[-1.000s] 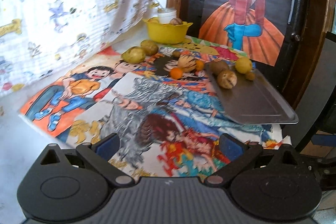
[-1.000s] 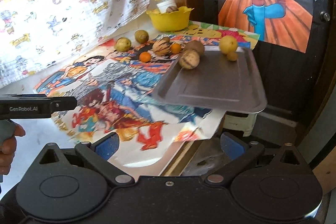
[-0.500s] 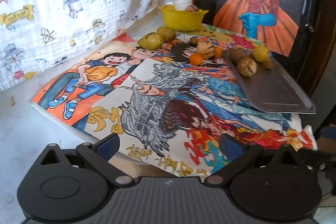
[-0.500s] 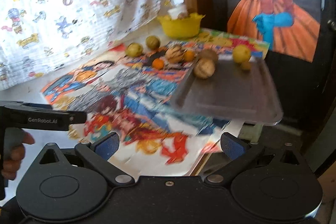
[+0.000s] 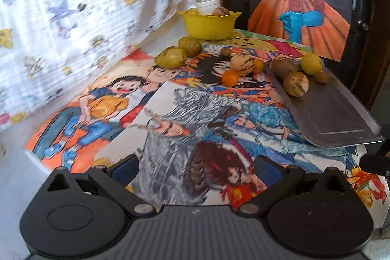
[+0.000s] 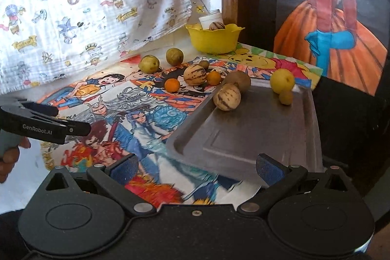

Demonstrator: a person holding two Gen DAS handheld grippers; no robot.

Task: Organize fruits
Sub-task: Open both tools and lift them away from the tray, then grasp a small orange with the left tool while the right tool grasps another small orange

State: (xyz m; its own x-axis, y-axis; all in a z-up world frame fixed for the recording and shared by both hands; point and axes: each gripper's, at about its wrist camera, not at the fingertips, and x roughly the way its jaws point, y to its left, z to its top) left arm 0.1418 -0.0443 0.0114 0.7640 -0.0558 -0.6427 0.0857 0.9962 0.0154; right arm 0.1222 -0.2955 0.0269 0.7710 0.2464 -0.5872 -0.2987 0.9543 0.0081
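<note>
A grey metal tray (image 6: 256, 135) lies at the table's right edge, also in the left wrist view (image 5: 336, 113). On its far end sit a striped melon (image 6: 227, 97), a brown fruit (image 6: 237, 81), a yellow fruit (image 6: 282, 81) and a small one (image 6: 285, 97). Loose on the table are two oranges (image 6: 172, 85), a striped melon (image 6: 195, 74) and two green-yellow fruits (image 6: 149, 63). A yellow bowl (image 6: 214, 38) holds fruit at the back. My left gripper (image 5: 196, 168) is open and empty above the near table. My right gripper (image 6: 196, 168) is open and empty before the tray's near edge.
A colourful cartoon cloth (image 5: 156, 113) covers the table. A printed white curtain (image 6: 85, 4) hangs at the left. A dark door with a painted figure (image 6: 334, 16) stands behind at the right. The left gripper's body (image 6: 43, 128) shows at the left of the right wrist view.
Both grippers have moved forward toward the fruits and tray, which now look larger. Both stay open and empty. No fruit has moved.
</note>
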